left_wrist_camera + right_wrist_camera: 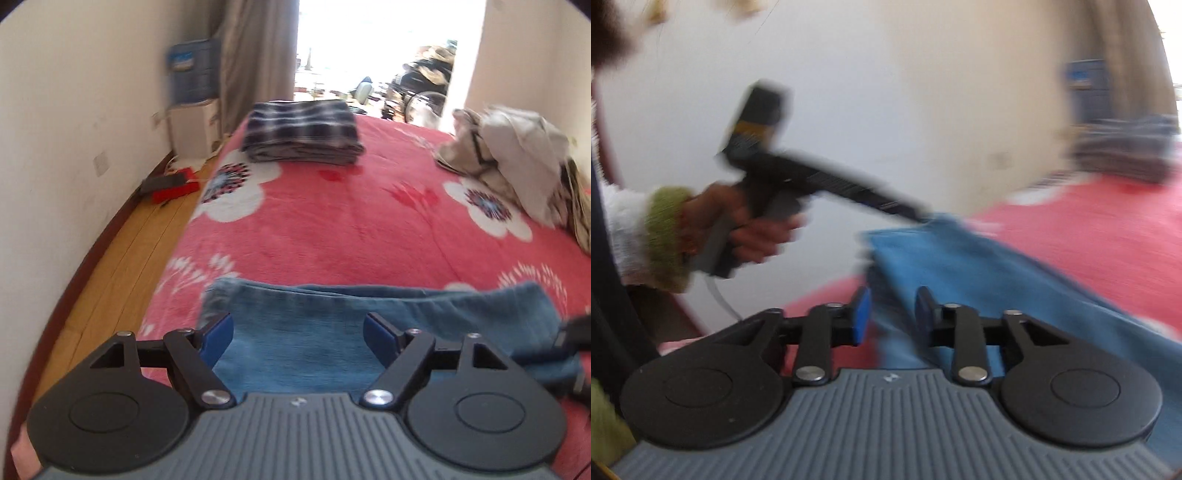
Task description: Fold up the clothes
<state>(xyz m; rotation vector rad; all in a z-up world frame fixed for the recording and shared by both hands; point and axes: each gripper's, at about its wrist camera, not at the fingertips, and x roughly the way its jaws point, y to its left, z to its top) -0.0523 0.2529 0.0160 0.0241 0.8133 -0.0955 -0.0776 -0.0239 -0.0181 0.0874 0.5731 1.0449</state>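
Denim, a blue folded garment (369, 343), lies at the near edge of the bed's pink fleece blanket with white flowers (351, 229), directly beneath both tools. The left gripper (298, 328) hovers over the denim with its blue-padded fingers (219, 332) spread wide, released and grasping nothing. In the right wrist view the right gripper (892, 314) has its fingers partly apart with the denim's edge (960, 280) between them; motion blur keeps me from telling whether they pinch it. Beyond the denim, at the blanket's far end, sits a folded dark plaid garment (301, 131); to the denim's far right, a crumpled heap of beige clothes (513, 155).
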